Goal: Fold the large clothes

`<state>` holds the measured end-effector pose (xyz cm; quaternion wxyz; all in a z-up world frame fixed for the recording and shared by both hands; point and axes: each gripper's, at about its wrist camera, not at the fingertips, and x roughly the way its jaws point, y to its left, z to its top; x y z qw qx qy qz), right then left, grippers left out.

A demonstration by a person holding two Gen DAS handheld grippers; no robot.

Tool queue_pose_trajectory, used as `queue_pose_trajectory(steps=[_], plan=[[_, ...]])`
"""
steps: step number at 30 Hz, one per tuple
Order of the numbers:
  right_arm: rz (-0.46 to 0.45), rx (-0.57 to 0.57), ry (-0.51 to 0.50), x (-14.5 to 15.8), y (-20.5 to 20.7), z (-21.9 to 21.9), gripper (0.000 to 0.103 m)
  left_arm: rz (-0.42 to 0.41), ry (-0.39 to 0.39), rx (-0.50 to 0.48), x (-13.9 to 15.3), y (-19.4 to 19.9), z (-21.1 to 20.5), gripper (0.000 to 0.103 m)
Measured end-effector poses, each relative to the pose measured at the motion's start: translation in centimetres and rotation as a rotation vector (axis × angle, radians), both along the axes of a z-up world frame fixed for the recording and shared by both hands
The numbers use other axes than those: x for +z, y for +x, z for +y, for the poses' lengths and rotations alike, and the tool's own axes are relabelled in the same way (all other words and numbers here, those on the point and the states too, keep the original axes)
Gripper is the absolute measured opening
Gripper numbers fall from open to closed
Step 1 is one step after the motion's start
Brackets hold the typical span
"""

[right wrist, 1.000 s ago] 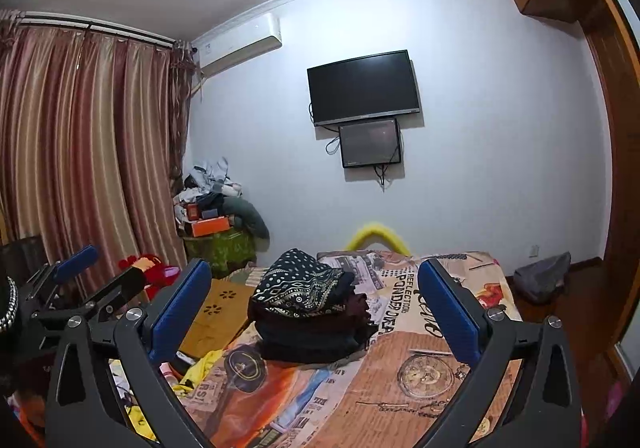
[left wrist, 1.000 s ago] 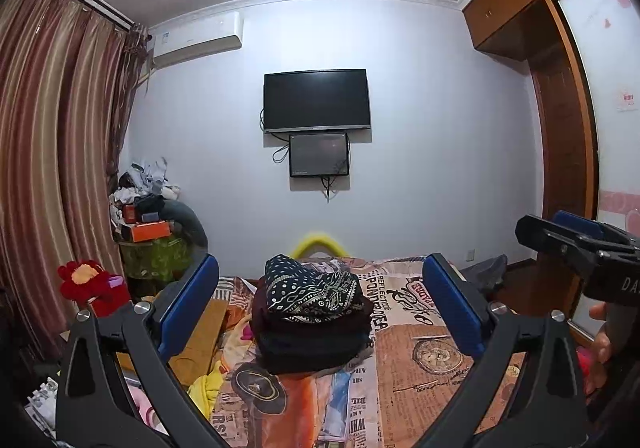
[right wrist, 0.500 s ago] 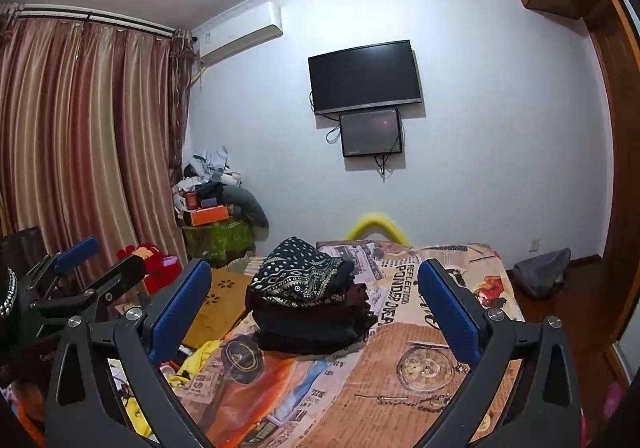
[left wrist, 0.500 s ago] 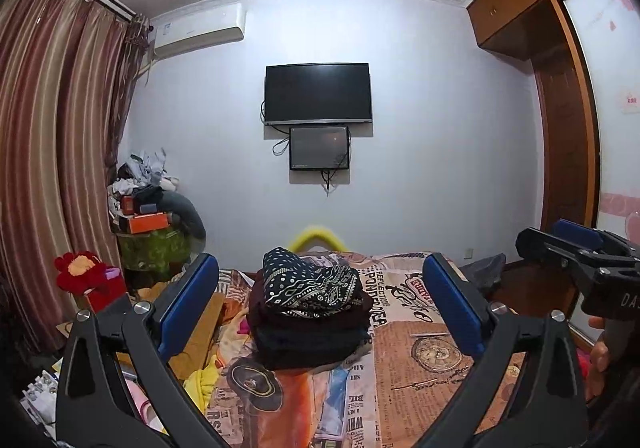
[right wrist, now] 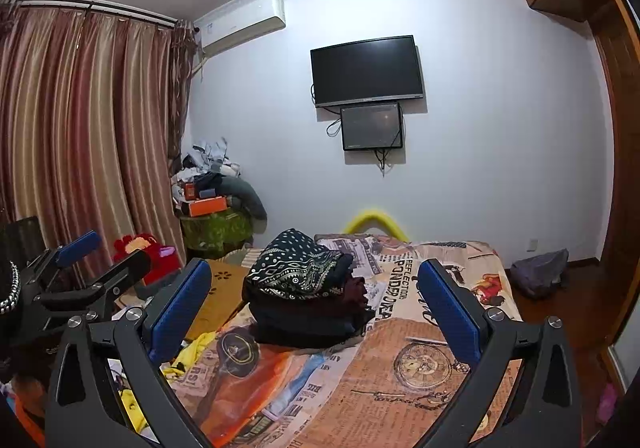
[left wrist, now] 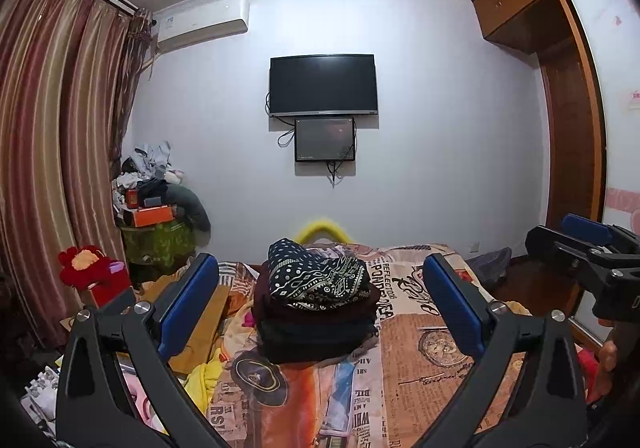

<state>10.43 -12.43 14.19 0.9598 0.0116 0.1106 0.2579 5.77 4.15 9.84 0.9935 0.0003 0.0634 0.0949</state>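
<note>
A stack of folded dark clothes [left wrist: 316,312] sits on the bed, topped by a black garment with white dots and patterns [right wrist: 298,268]. The bed is covered by an orange newspaper-print sheet [left wrist: 416,360]. My left gripper [left wrist: 320,308] is held above the near part of the bed, open, with nothing between its blue pads. My right gripper [right wrist: 316,308] is open too and holds nothing. The stack lies beyond both, apart from the fingers. In the left wrist view the right gripper [left wrist: 592,252] shows at the right edge; in the right wrist view the left gripper [right wrist: 80,268] shows at the left edge.
Loose yellow cloth [left wrist: 204,376] and brown fabric [left wrist: 204,320] lie at the bed's left side. A red plush toy [left wrist: 86,268] and a cluttered stand [left wrist: 156,216] are by the curtains. A TV [left wrist: 323,85] hangs on the far wall. A wooden wardrobe [left wrist: 576,144] stands right.
Both grippers have tilted down and eased forward slightly, so the stack and bed sit a little higher and closer in view. Their jaws stay open.
</note>
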Motion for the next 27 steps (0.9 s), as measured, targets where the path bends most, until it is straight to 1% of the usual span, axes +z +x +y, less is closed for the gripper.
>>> queue_pose_trajectory(steps=[15,27], plan=[[0.003,0.002,0.000,0.11,0.05,-0.30,0.103,0.004,-0.014,0.000,-0.06,0.16,0.32,0.102],[0.004,0.001,0.004,0.07,-0.06,-0.63,0.103,0.011,-0.028,-0.021,-0.24,0.39,0.47,0.102]])
